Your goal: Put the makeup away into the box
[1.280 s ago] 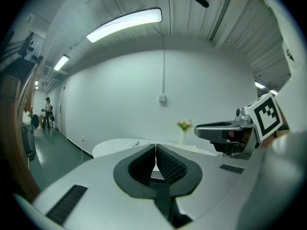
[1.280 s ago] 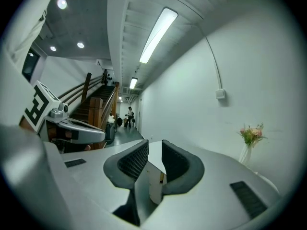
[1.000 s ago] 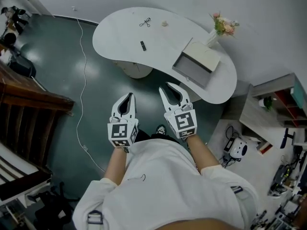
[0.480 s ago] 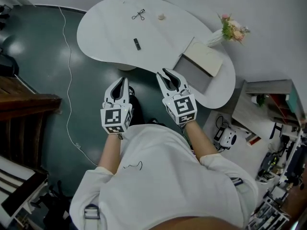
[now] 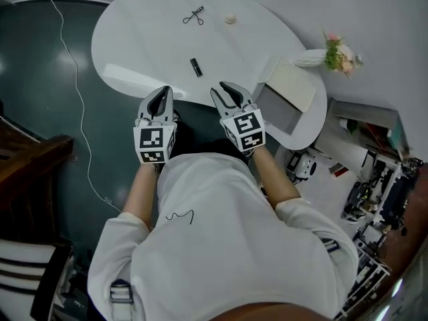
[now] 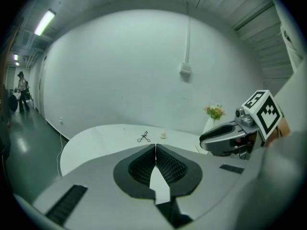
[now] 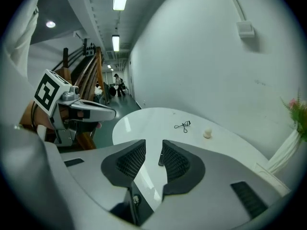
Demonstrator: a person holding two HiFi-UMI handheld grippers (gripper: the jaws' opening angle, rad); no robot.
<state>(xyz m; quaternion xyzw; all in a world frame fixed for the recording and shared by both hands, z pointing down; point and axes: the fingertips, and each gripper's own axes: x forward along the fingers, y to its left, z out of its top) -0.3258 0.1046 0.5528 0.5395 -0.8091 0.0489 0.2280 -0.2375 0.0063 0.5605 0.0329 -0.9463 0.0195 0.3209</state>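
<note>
Closer to table [image 5: 134, 39] now: L gripper [image 5: 162, 92] clenched, R gripper [image 5: 222, 90] just opening, empty; box [image 5: 281, 111] right.

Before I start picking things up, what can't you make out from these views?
Small black stick-shaped item: head view, too small to identify; left gripper view, hidden behind the shut left gripper.
Small cream round lump: too small in every view.
Open grey box: head view, too small to show contents.
</note>
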